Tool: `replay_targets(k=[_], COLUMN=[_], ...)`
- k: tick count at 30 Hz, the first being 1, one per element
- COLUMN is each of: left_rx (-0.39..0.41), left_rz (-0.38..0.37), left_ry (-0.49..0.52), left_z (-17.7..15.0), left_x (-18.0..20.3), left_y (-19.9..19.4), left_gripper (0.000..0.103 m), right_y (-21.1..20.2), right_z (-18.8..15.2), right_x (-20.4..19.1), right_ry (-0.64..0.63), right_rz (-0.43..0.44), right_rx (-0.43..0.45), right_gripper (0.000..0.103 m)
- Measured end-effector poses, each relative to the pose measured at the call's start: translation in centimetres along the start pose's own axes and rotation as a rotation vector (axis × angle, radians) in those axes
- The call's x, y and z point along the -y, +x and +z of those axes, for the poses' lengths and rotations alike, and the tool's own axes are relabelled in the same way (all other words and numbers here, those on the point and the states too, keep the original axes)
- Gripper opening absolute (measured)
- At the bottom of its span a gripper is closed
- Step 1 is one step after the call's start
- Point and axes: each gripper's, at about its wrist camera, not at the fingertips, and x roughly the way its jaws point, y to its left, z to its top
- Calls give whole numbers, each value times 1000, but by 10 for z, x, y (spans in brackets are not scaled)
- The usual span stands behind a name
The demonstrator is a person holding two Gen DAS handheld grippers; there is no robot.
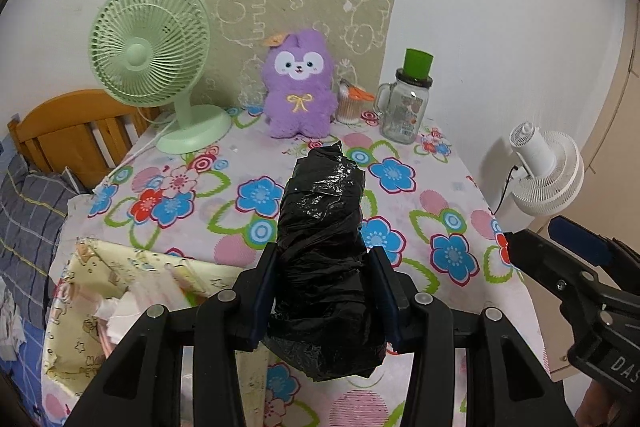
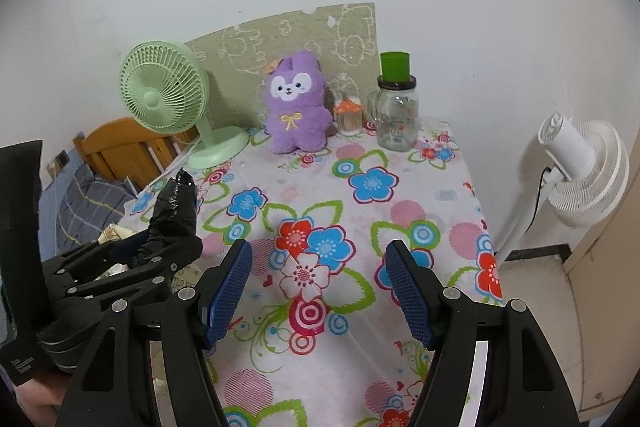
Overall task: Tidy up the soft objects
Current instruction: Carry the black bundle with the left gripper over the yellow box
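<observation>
My left gripper (image 1: 326, 267) is shut on a black plastic-wrapped bundle (image 1: 324, 227) and holds it upright above the flowered tablecloth (image 1: 420, 195). The bundle also shows in the right wrist view (image 2: 176, 211), at the table's left edge. My right gripper (image 2: 320, 279) is open and empty over the front middle of the table; it also shows in the left wrist view (image 1: 560, 259) at the right. A purple plush toy (image 1: 298, 87) (image 2: 294, 107) sits upright at the back of the table.
A green desk fan (image 1: 152, 59) stands back left. A glass jar with a green cup on top (image 1: 408, 103) and a cotton-swab holder (image 1: 352, 103) stand back right. A yellow patterned fabric bin (image 1: 120, 291) sits at front left. A white fan (image 1: 548, 171) stands right of the table.
</observation>
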Motion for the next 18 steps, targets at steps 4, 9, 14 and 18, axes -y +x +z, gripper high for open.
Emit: replay_targets(k=[4, 9, 14, 18], left_rx=[19, 36, 50, 55], left_rz=[12, 30, 52, 73], left_ry=[-15, -40, -73, -86], left_z=[-1, -2, -4, -7], left_x=[-11, -27, -47, -59], left_y=[-11, -22, -31, -38], left_gripper=[46, 46, 46, 46], right_y=[-4, -4, -3, -2], right_z=[3, 7, 9, 12], right_x=[-16, -38, -59, -71], right_ry=[-28, -64, -99, -108], right_rz=[7, 37, 66, 89], right_rx=[9, 14, 13, 16], right_gripper=[72, 72, 72, 72])
